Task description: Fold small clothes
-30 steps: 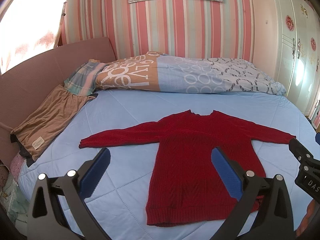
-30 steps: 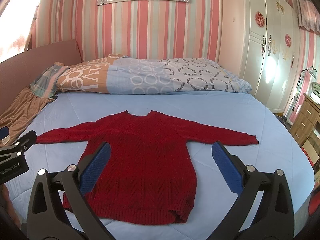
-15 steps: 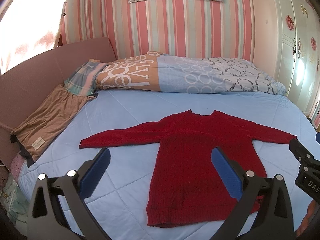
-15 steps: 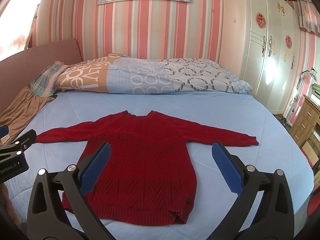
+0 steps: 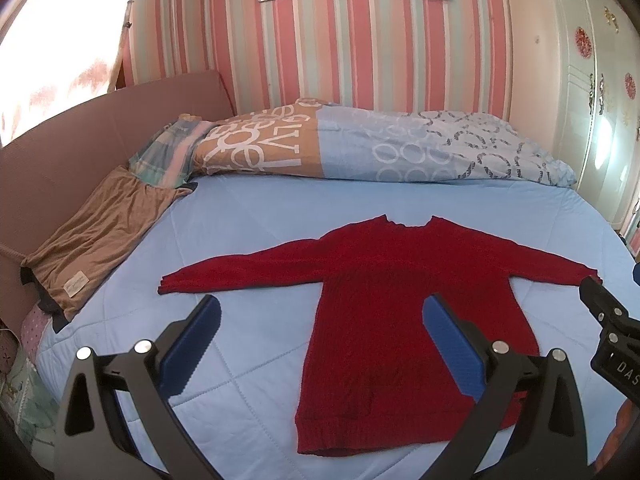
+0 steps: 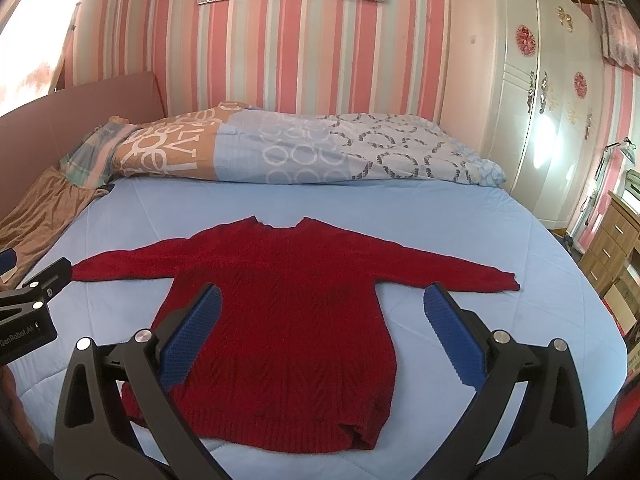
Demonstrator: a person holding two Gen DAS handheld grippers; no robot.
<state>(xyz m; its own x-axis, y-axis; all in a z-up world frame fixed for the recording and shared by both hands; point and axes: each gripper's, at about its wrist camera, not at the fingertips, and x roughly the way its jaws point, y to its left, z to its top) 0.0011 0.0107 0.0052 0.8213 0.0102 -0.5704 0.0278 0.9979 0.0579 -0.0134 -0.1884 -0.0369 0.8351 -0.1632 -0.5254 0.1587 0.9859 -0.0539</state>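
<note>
Sweater spread flat, folding not yet begun

Sweater, red knit, lies face up on a bed covered in pale blue quilting. Its neck points toward the far striped wall and its hem toward the viewer. Both sleeves stretch straight out to the sides. The body looks smooth, with a small ripple at the hem's right corner in the right wrist view.

The left tool hangs above the near edge of the bed, its blue pads spread wide and holding nothing. It frames bare quilt and the sweater's left side. The right tool is likewise spread and empty, above the lower body of the sweater. Neither touches the cloth.

A rolled duvet lies along the far side of the bed. A brown garment rests at the left edge, well apart from the sweater.

The task seems to be at its very start: the garment is laid out, and no fold is made. The next move likely calls for each tool to lower onto a sleeve end or a shoulder, pinch only the top layer of knit, and carry it inward across the body. The loose knit may stretch or drag if lifted unevenly.
</note>
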